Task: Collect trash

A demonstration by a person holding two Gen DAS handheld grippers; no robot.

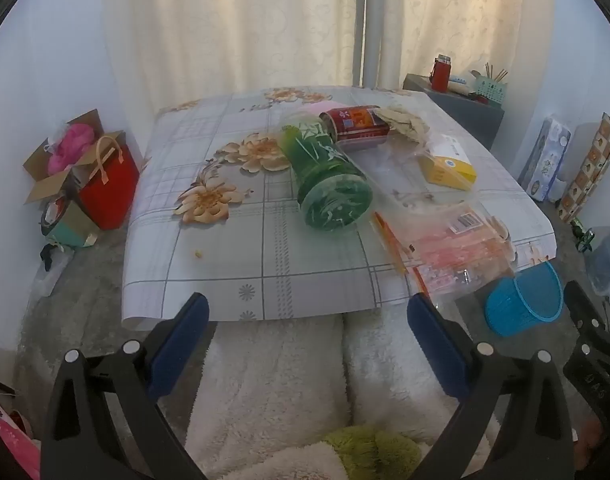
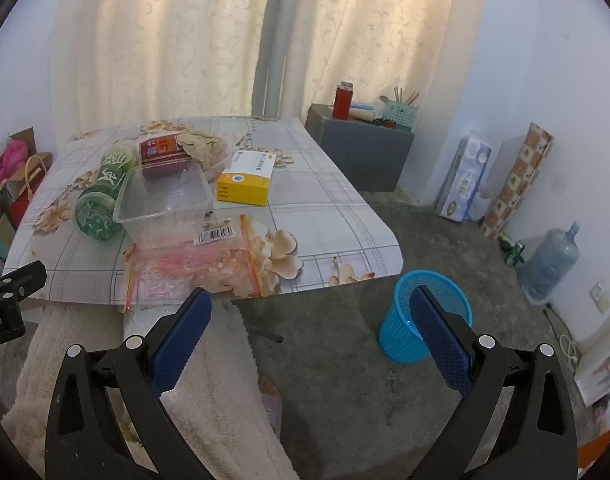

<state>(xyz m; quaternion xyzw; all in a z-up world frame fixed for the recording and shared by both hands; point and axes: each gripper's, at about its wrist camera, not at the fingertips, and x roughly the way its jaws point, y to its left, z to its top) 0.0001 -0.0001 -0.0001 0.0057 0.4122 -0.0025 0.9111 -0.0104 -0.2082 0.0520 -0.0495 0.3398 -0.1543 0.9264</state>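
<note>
— So, what could go wrong? Starting on the left.

— Round green plastic jar (image 1: 329,176) lying on its side on the flowered table cloth (image 1: 225,248). Could roll off with one small bump. Red tin with gold print (image 1: 359,122) right behind it, touching, so could get knocked too.

— And the middle?

— Clear square plastic tub (image 2: 163,208) looks empty, light, easy to tip or crush if squeezed hard. Clear zip bag with orange edges (image 2: 193,264) hanging a bit over the near table edge. Slippery and floppy, could slide down to the floor. Looks like small pale bits inside, hard to tell what.

— And on the right?

— Yellow and white cardboard box (image 2: 245,184) sitting flat, closed, so no way to see inside. Round blue mesh bin (image 2: 419,320) down on the floor, just off the table corner. Looks empty so far, though partly hidden in one view. Light, so a hard drop could knock it over, and a bad aim could miss it.

— And the tools?

— Left gripper (image 1: 305,316) wide open, nothing in it, low before the near table edge. Right gripper (image 2: 311,316) wide open too, nothing in it, over the floor near the bin.
</note>
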